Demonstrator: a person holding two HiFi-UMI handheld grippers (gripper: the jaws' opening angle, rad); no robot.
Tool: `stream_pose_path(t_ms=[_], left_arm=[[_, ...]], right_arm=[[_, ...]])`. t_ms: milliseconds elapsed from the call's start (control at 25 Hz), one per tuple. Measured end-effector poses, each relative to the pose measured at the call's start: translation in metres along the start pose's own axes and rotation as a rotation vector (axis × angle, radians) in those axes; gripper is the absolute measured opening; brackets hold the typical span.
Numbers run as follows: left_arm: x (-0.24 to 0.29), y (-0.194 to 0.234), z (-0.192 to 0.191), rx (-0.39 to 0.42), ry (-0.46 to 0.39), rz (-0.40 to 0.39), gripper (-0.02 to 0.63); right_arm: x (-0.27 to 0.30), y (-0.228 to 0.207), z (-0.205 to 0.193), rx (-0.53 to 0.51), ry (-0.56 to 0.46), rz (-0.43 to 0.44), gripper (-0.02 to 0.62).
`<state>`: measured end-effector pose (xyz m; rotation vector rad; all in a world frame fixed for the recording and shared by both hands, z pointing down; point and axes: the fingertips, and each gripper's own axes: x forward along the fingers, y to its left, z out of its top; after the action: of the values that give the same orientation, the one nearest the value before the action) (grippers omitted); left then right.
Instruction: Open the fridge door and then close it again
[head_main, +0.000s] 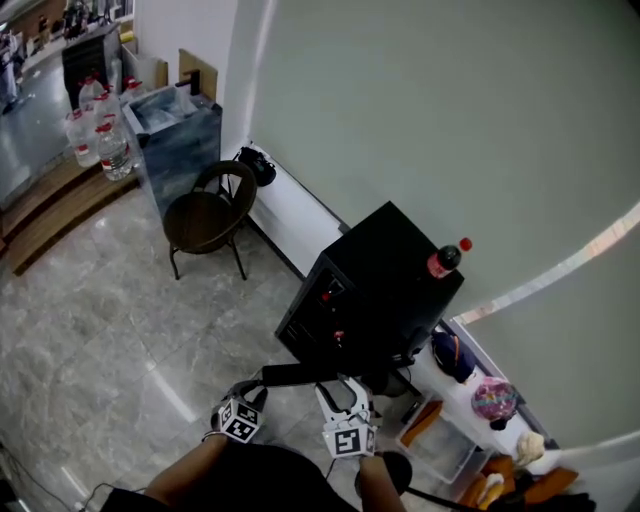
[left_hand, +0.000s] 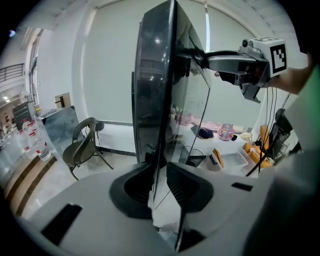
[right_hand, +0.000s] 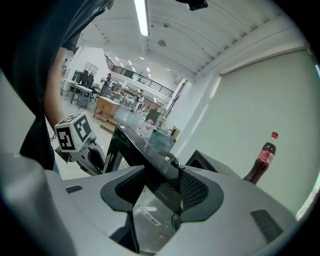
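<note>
Two grippers are clamped on the fridge door (left_hand: 155, 90). The left gripper (left_hand: 160, 172) has its jaws nearly together on the door's thin upright edge, which runs straight up between the pads. The right gripper (right_hand: 162, 182) has its jaws set wider, pressed on the dark top edge of the door near a corner. In the left gripper view the right one shows high up against that top edge, its marker cube turned to the camera. In the right gripper view the left one sits lower, beside the door's outer edge.

From the head view the door is swung out from the fridge (head_main: 390, 270), standing open as a dark bar between the two grippers in front of the cabinet. The fridge is a low black box close against the pale wall. A cola bottle (head_main: 443, 260) with a red cap stands upright on top of the fridge, near its wall-side corner.

Left of the fridge, well apart from it along the wall, stands a dark round-backed chair (head_main: 205, 215). Beyond the chair is a glass-sided tank (head_main: 175, 135), with large water bottles (head_main: 100, 140) grouped beside it. Right of the fridge a white ledge (head_main: 465, 395) runs along the wall, carrying a dark cap (head_main: 452, 355) and a pink patterned round thing (head_main: 492, 398).
</note>
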<state>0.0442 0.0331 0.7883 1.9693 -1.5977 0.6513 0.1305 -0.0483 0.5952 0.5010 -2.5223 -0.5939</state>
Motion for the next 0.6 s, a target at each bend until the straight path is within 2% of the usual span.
stream_pose_path(t_ms=[320, 600], left_arm=[[0.031, 0.047, 0.032, 0.109, -0.027, -0.111, 0.081], [0.064, 0.075, 0.061, 0.170, -0.007, -0.157, 0.088]], right_arm=[[0.035, -0.024, 0.005, 0.070, 0.074, -0.140, 0.202], [0.061, -0.048, -0.001, 0.084, 0.141, -0.204, 0.199]])
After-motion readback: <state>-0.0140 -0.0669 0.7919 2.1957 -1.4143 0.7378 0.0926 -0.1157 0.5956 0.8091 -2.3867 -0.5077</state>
